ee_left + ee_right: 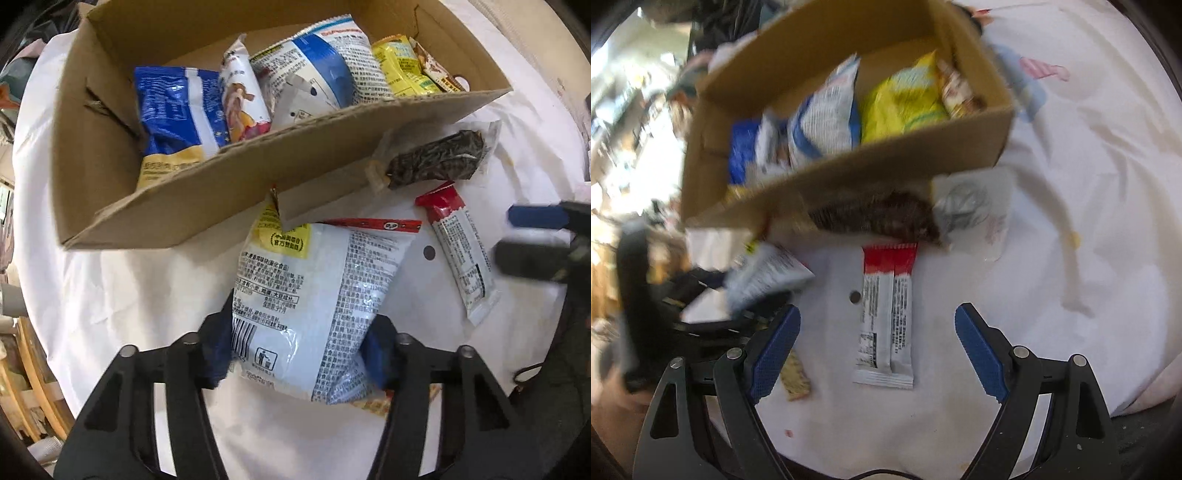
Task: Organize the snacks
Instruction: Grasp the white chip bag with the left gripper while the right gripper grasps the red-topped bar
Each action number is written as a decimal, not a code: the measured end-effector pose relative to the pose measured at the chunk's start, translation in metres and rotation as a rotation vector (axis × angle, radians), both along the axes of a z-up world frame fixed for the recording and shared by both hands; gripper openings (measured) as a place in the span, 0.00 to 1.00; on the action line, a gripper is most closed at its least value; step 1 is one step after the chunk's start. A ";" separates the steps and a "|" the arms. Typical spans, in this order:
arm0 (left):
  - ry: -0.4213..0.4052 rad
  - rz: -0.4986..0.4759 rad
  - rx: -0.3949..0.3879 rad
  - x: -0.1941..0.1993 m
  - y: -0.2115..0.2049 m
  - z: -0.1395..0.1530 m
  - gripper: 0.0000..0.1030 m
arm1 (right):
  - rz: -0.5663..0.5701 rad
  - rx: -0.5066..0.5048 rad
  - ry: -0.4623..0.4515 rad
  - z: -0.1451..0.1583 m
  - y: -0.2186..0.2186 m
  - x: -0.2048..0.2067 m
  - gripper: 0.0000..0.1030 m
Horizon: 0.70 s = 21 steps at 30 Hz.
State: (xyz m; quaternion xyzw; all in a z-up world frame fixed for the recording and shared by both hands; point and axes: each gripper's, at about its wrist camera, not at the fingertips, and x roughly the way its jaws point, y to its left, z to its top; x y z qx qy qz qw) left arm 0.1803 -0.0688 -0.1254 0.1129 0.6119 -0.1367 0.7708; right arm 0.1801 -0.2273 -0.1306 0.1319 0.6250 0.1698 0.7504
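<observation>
Clamped in the left claw (297, 354), a white crinkly printed snack bag (317, 295) hangs over the white-clothed desk (129, 295), just before the open brown cardboard box (229, 181). It could snag the box's near wall. Right claw (877, 350), jaws apart, hovers low over a red-and-white wrapped bar (886, 314).

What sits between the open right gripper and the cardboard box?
In the right wrist view, the red-and-white snack bar lies ahead of the right gripper, then a dark seed packet against the cardboard box.
</observation>
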 end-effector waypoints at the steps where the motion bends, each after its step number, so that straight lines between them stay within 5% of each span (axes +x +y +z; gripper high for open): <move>1: -0.003 0.007 0.003 -0.002 0.002 0.003 0.49 | 0.016 -0.009 0.007 -0.003 0.006 -0.001 0.86; 6: 0.000 0.084 0.042 -0.006 0.012 0.018 0.48 | 0.083 -0.085 0.012 -0.015 0.029 -0.005 0.86; 16: -0.020 0.206 -0.062 -0.045 0.033 0.044 0.45 | 0.164 -0.193 0.004 -0.028 0.044 -0.007 0.83; 20: -0.045 0.246 -0.068 -0.058 0.037 0.051 0.43 | 0.162 -0.249 -0.045 -0.027 0.045 -0.011 0.37; 21: -0.054 0.257 -0.065 -0.063 0.041 0.052 0.43 | 0.151 -0.229 -0.038 -0.027 0.042 -0.011 0.33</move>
